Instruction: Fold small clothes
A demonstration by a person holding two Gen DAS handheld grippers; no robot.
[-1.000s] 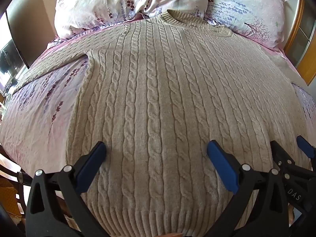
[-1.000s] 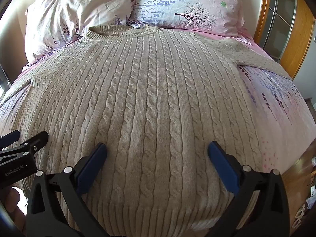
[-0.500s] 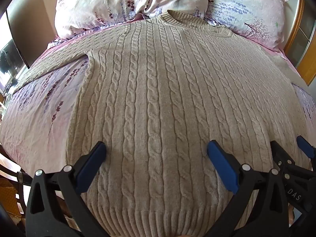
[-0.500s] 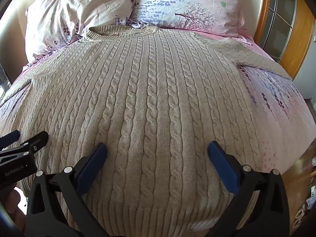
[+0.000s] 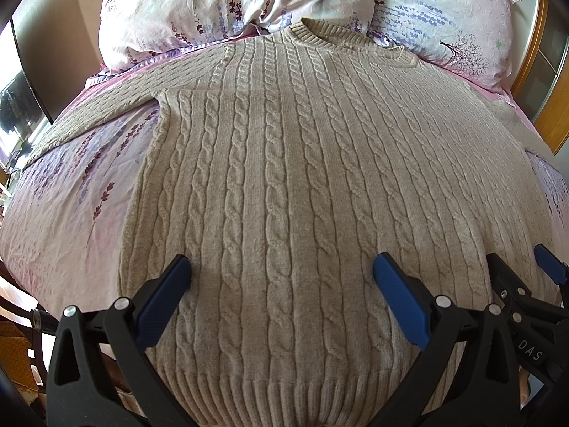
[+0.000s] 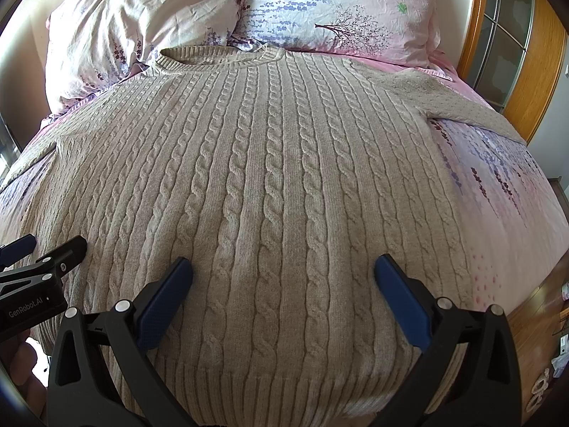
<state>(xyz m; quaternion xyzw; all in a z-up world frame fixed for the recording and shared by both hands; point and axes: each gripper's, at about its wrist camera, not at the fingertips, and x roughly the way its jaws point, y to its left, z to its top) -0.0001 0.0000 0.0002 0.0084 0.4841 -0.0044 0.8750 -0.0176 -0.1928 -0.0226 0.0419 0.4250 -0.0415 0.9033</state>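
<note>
A beige cable-knit sweater (image 5: 284,178) lies flat and face up on the bed, collar toward the pillows, both sleeves spread out to the sides; it fills the right wrist view too (image 6: 270,185). My left gripper (image 5: 281,277) is open and empty, hovering over the lower left part of the sweater near the ribbed hem. My right gripper (image 6: 282,277) is open and empty over the lower right part. Each gripper shows at the edge of the other's view: the right one (image 5: 533,284) and the left one (image 6: 39,267).
The bed has a pink floral cover (image 5: 71,213). Two floral pillows (image 6: 338,10) lie at the head. A wooden door frame with glass panes (image 6: 515,53) stands at the right. The bed's right edge and wooden floor (image 6: 540,320) show at lower right.
</note>
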